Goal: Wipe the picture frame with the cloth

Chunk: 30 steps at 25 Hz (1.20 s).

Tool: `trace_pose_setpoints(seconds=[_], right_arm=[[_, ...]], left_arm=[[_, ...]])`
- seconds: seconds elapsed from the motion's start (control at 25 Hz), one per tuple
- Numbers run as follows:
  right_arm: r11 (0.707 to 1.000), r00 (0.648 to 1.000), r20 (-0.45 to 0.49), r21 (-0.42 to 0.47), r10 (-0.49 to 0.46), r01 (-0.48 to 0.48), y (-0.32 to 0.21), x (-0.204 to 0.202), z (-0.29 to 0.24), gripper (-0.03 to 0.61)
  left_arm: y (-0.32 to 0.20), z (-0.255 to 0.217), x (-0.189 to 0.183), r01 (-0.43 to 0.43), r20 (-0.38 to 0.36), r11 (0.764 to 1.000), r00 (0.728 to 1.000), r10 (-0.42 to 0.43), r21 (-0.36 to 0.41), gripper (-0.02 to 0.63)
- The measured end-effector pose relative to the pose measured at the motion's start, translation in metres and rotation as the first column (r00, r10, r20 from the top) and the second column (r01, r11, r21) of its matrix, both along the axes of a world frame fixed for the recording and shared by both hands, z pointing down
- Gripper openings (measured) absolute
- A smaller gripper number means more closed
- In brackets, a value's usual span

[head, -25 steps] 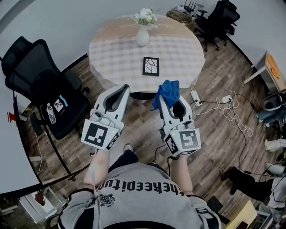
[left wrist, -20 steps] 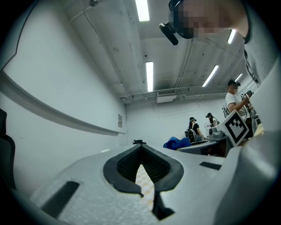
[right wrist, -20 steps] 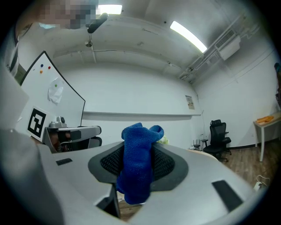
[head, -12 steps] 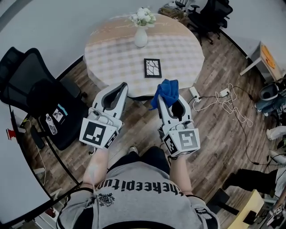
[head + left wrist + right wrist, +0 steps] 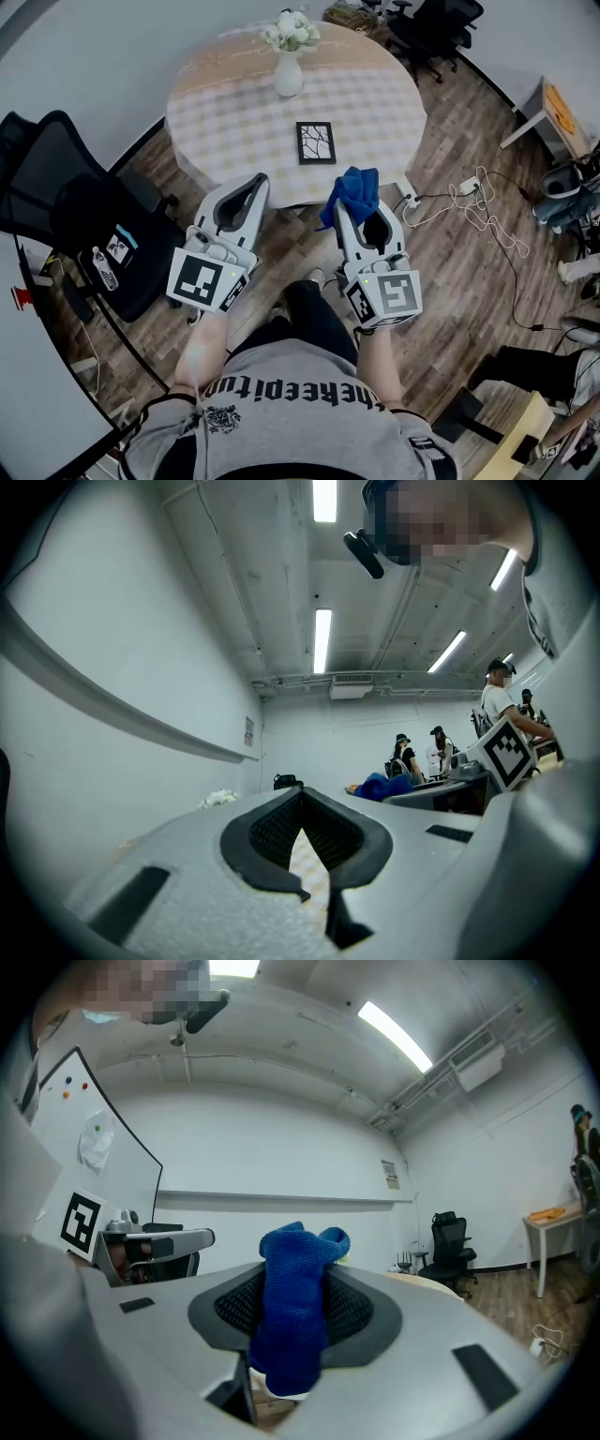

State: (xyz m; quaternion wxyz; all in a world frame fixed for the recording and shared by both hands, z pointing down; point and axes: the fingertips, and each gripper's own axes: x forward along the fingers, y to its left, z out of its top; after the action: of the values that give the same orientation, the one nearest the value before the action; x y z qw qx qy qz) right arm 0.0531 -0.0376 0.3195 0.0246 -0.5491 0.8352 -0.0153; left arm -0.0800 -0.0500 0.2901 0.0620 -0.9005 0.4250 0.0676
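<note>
Our right gripper (image 5: 341, 204) pinches the cloth (image 5: 354, 190) proud of its tips to wipe the upper-centre frame (image 5: 316, 142); left gripper (image 5: 255, 181) closed, empty

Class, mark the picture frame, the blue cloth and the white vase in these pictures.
picture frame (image 5: 316, 142), head view, centre of its patterned face.
blue cloth (image 5: 292, 1316), right gripper view, the fold gripped between the jaws.
white vase (image 5: 288, 80), head view, its rounded body.
</note>
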Motion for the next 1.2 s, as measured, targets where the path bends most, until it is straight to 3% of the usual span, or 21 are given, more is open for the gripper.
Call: trace_pose_setpoints(seconds=[0.6, 0.88, 1.2], right_arm=[[0.997, 0.997, -0.02, -0.017, -0.074, 0.074, -0.096, 0.009, 0.003, 0.153], [0.993, 0.993, 0.001, -0.008, -0.114, 0.114, -0.145, 0.039, -0.004, 0.153], [0.983, 0.983, -0.004, -0.001, -0.184, 0.184, -0.184, 0.051, -0.007, 0.153]], left_arm=[[-0.09, 0.003, 0.013, 0.053, -0.003, 0.998, 0.999, -0.053, -0.018, 0.017], [-0.132, -0.004, 0.048, 0.085, 0.01, 0.996, 0.996, -0.085, -0.008, 0.015], [-0.162, -0.009, 0.062, 0.137, 0.023, 0.991, 0.99, -0.137, 0.006, 0.015]])
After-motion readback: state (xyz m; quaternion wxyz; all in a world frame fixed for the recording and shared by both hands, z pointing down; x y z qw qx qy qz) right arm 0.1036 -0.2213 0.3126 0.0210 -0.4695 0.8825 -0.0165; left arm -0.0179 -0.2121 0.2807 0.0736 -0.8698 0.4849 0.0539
